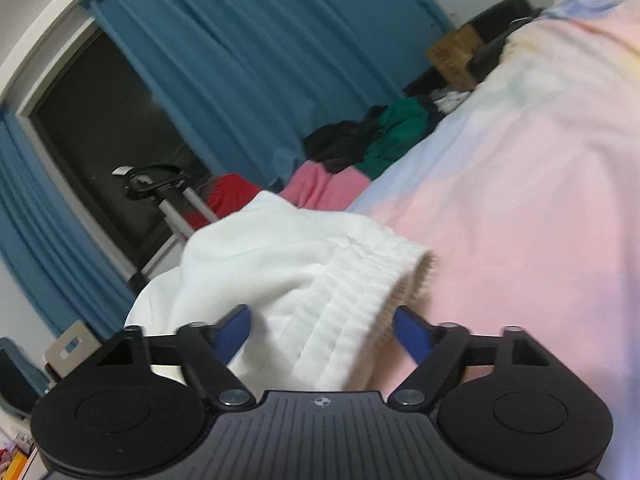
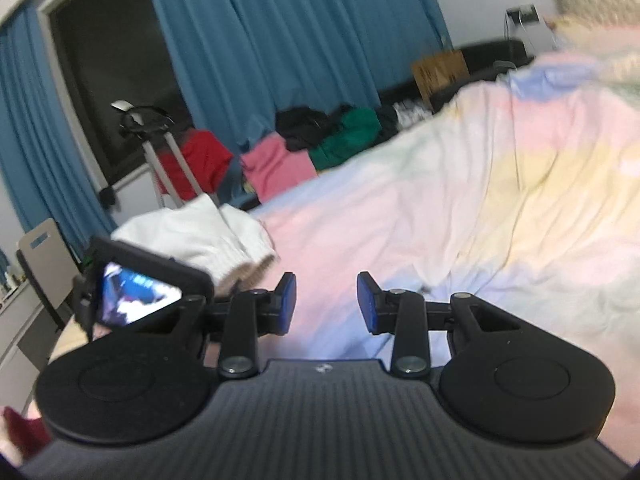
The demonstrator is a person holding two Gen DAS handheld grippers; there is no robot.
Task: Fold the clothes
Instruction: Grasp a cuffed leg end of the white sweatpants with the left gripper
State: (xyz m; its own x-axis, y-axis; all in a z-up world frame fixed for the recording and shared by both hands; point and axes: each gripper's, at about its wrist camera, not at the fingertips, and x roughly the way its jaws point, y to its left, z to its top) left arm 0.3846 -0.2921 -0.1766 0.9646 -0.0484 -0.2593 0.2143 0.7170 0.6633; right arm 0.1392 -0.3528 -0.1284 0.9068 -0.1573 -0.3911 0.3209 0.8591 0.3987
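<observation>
A white fleece garment with a ribbed elastic band (image 1: 304,276) lies bunched on the pastel bedspread (image 1: 520,184). My left gripper (image 1: 322,330) is open, its blue pads on either side of the ribbed band, which reaches in between them. The garment also shows in the right wrist view (image 2: 208,236), left of my right gripper (image 2: 326,304), which is open and empty over the bedspread (image 2: 460,200). The left gripper's body with its small screen (image 2: 136,292) shows at the left of that view.
A pile of clothes lies at the bed's far edge: pink (image 1: 324,188), green (image 1: 396,136), black (image 1: 340,144) and red (image 1: 232,196). Blue curtains (image 1: 240,60), a dark window, a cardboard box (image 1: 456,54) and a grey chair (image 2: 40,256) stand around.
</observation>
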